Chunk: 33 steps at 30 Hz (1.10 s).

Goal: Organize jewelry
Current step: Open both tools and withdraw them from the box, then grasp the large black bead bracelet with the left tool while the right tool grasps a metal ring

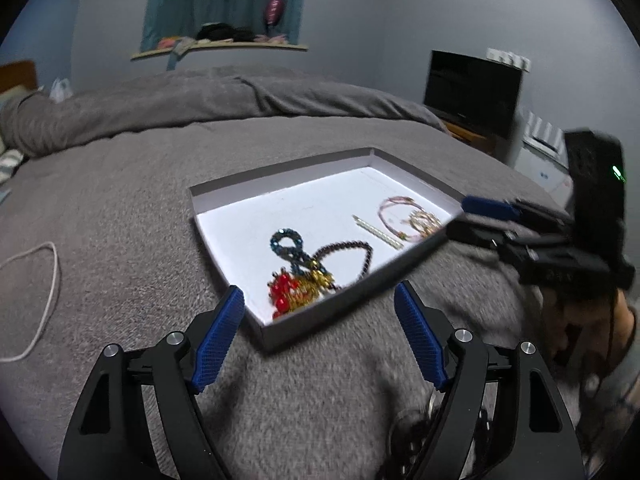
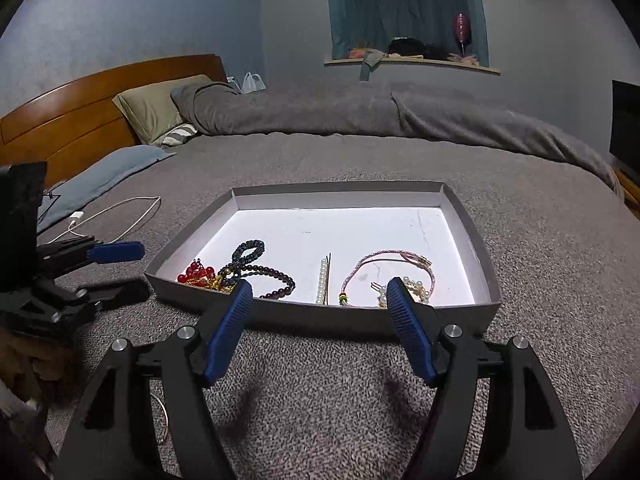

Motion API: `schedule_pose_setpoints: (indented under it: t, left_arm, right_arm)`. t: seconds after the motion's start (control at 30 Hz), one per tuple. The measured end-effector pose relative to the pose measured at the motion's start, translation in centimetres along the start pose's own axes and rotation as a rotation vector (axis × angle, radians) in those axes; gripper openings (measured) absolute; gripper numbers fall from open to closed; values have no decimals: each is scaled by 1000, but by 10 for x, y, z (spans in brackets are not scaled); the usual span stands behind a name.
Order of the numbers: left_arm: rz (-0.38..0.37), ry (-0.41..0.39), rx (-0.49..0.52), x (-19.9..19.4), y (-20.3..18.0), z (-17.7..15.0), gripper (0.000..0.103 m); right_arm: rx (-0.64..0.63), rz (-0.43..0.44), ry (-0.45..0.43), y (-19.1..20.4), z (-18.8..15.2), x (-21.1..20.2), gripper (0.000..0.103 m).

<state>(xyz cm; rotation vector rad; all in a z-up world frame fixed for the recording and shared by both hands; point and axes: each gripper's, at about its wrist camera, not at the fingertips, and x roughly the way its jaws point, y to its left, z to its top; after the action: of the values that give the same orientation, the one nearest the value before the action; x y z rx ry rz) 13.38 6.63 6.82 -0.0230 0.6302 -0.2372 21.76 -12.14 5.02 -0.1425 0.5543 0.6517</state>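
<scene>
A shallow grey box with a white floor point(image 1: 320, 208) point(image 2: 360, 224) lies on the grey bed. It holds a red and gold bead piece point(image 1: 286, 290) point(image 2: 198, 273), a blue bead loop point(image 1: 286, 240) point(image 2: 248, 250), a dark bead bracelet point(image 1: 348, 248) point(image 2: 278, 278), a pearl hair pin point(image 1: 378, 232) point(image 2: 322, 282), and a pink cord with pearls point(image 1: 404, 214) point(image 2: 390, 266). My left gripper point(image 1: 320, 300) is open and empty in front of the box's near corner. My right gripper point(image 2: 320, 292) is open and empty at the box's near wall. Each gripper shows in the other's view point(image 1: 480, 216) point(image 2: 116, 268).
A white cable point(image 1: 44, 296) point(image 2: 116, 216) lies on the blanket left of the box. A thin metal ring point(image 2: 162, 420) lies under my right gripper's left finger. Pillows and a wooden headboard point(image 2: 80, 112) stand far left; a dark screen point(image 1: 472, 92) stands right.
</scene>
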Motion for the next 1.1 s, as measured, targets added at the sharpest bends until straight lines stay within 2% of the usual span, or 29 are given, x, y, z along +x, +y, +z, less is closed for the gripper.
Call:
schedule_pose_setpoints:
  t: [0.27,0.37,0.43,0.53,0.6,0.73,0.8,0.83,0.9,1.1]
  left_arm:
    - [-106,24,69,-17,-3,-14,78]
    - [-153,55,136,-21,-9,-22,78]
    - [-175,68,177,-24,-14,-27,73]
    - [-202,88,209,-26,-16,-33,61]
    - [-228,116,229,-24,-18,-38,46]
    - [-284,171,270,-19,-27,-46,45]
    - [-291,192,281,-14,-30,-51,33]
    - [-282,200,285,-11,-32,-53,32]
    - [-267,189,273,-10,-31,-53,19]
    - [-294,55,161,-30,-15,-33,15]
  right_arm:
    - [8,12,12,-2,-7,-10,69]
    - [4,19,25,-3,-12,-13,69]
    - [-4,17,32,-2,-15,-14,69]
    - [-7,13,43,-4,-17,-14,69]
    - [-5,14,47,-4,-17,-14,69]
    - [-7,19,50,-2,-16,-12,69]
    - [-15,20,52,1,-17,-12,69]
    - [-18,21,53,2,-17,-11,69]
    - [-22,22,55,3,-17,-11,69]
    - [-6,89,75,5,-19,-11,69]
